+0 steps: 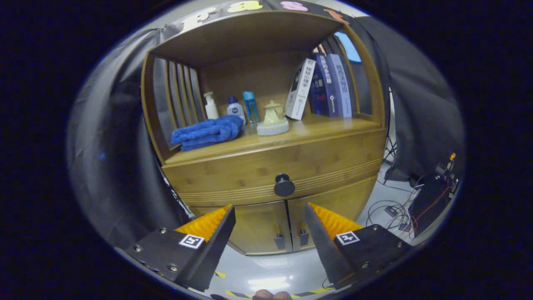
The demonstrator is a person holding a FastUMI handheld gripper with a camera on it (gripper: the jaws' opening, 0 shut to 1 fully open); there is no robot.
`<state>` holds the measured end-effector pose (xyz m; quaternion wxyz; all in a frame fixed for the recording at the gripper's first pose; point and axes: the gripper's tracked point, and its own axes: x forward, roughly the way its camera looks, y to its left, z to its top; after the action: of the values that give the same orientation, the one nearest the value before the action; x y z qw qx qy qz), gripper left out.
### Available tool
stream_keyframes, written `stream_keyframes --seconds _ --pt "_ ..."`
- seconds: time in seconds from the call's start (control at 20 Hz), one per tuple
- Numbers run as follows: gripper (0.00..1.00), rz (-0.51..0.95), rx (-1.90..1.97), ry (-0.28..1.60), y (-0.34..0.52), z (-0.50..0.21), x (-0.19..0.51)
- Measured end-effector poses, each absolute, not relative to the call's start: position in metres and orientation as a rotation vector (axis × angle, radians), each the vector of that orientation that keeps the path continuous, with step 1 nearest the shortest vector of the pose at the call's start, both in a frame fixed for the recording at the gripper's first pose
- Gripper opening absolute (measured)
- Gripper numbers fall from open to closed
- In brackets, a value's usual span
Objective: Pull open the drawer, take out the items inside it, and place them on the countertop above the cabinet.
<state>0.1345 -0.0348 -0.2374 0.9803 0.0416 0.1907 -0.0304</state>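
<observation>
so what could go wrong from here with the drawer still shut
1. The gripper is open and below the round knob; closing from there could miss it or slip off.
2. The towel, bottles and ceramic jar already crowd the countertop, so placed items may knock them.
3. Leaning books could topple if the cabinet jolts.

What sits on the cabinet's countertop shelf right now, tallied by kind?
Bottles: 3, a white pump bottle, a white bottle with a blue cap, a clear blue bottle
Books: 3, one white leaning on two blue
Blue towel: 1
Cream lidded pot: 1
Total: 8
The gripper fingers are open, short of the drawer knob.
</observation>
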Motion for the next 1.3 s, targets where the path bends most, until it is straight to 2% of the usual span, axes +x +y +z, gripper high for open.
stream_keyframes --seconds 0.65,1.3 --pt "0.99 -0.063 0.100 0.072 -0.035 -0.052 0.016" --pt "0.99 -0.016 0.039 -0.082 -0.018 0.027 -0.052"
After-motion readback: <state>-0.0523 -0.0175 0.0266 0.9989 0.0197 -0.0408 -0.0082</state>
